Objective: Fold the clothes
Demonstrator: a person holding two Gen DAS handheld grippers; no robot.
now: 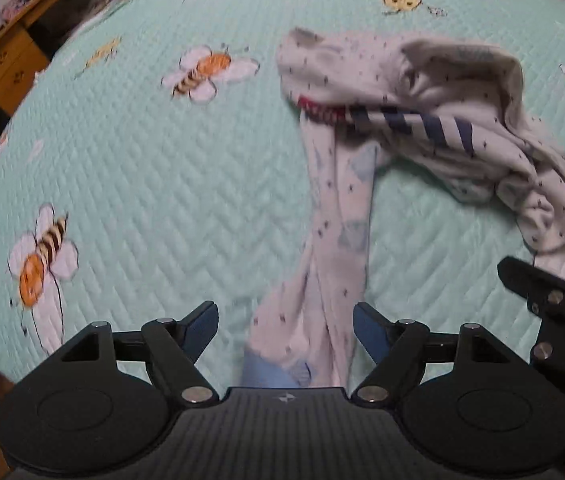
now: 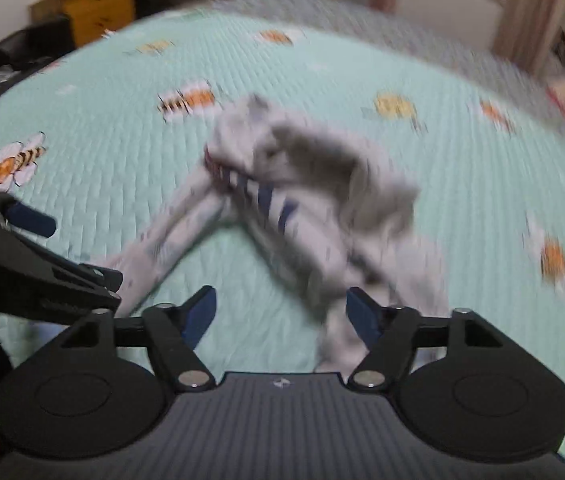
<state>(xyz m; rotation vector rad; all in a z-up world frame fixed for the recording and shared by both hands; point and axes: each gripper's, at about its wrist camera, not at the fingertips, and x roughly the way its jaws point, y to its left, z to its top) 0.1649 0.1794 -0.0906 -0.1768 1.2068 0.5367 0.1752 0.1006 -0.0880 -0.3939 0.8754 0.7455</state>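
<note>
Left wrist view: small white cotton garment with dark flecks and a navy-striped, red-edged band (image 1: 402,120), probably a child's pair of pyjama trousers, lies crumpled on the mint-green quilted bedspread printed with bees (image 1: 142,168). Body of it is bunched at about 1 o'clock from the left tongs (image 1: 285,326), with one long leg trailing down toward 6 o'clock and running between the two blue pads. Left tongs stand wide apart; the cloth lies between them, but neither pad presses on it, so nothing is gripped. Pale blue cuff shows at the bottom of that leg, just above the tool's body. Right tongs (image 1: 542,292) enter this view at 4 o'clock, beside the other trailing end of the garment. Right wrist view, heavily blurred: same garment (image 2: 314,184) heaped at 12 o'clock, one leg stretching toward 8 o'clock, another end dropping toward the right-hand pad of the right tongs (image 2: 281,316). These too are spread wide, and I see no pinch on the fabric, though blur hides the exact contact. Wooden furniture (image 2: 98,4) at 11 o'clock, beyond the bed. Judgement: folding is barely begun. No clean crease or squared edge is visible; the garment wants spreading flat first, then legs laid together, then folding.
</note>
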